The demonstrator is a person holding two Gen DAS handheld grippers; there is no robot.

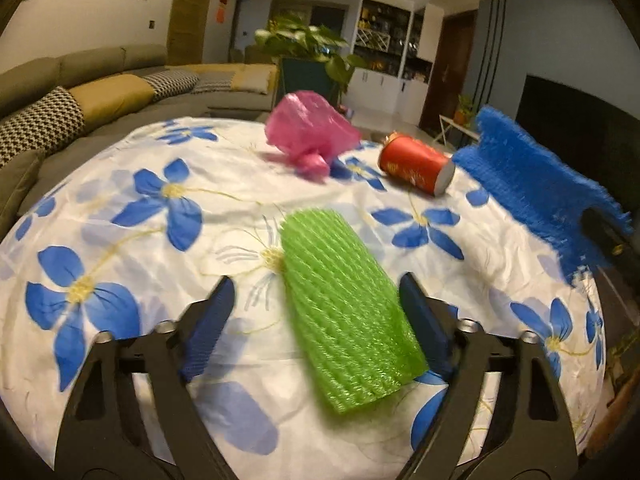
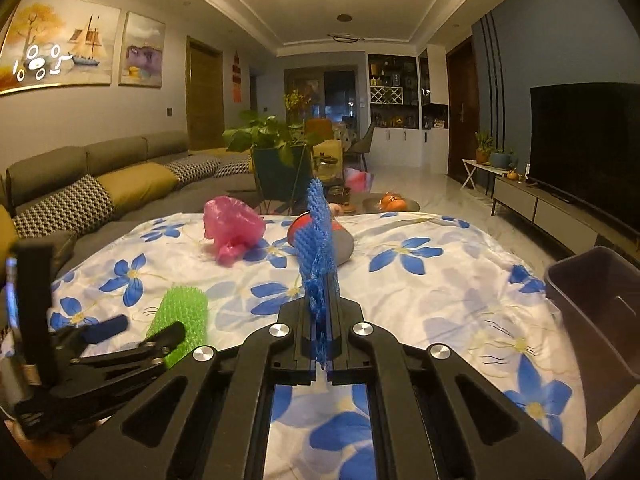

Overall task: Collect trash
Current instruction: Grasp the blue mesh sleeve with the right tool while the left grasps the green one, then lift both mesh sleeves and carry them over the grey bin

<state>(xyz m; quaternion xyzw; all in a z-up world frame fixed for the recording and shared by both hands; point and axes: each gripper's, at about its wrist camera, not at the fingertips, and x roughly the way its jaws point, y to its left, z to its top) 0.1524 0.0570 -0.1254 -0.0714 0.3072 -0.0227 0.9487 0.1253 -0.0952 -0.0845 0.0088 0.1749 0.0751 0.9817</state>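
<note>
Blue foam mesh sleeve [image 2: 318, 240] is pinched upright in the right hand-held gripper [image 2: 323, 300], jaws fully closed on it, lifted clear of the counter. Green foam mesh sleeve [image 1: 340, 304] lies flat on the white cloth w/ blue flowers [image 1: 120, 184], between the fingers of the left hand-held gripper [image 1: 316, 292]; jaws wide, right pad just beside it, left pad apart, no grip. Beyond: crumpled pink plastic bag [image 1: 310, 136] and red paper cup [image 1: 416, 164] on its side, gold print unreadable. Dark plastic bin [image 2: 596, 304] stands at the counter's right edge. Grey sofa [image 2: 100, 176] behind, potted plant [image 2: 272, 136], TV [image 2: 584, 148] at right.
</note>
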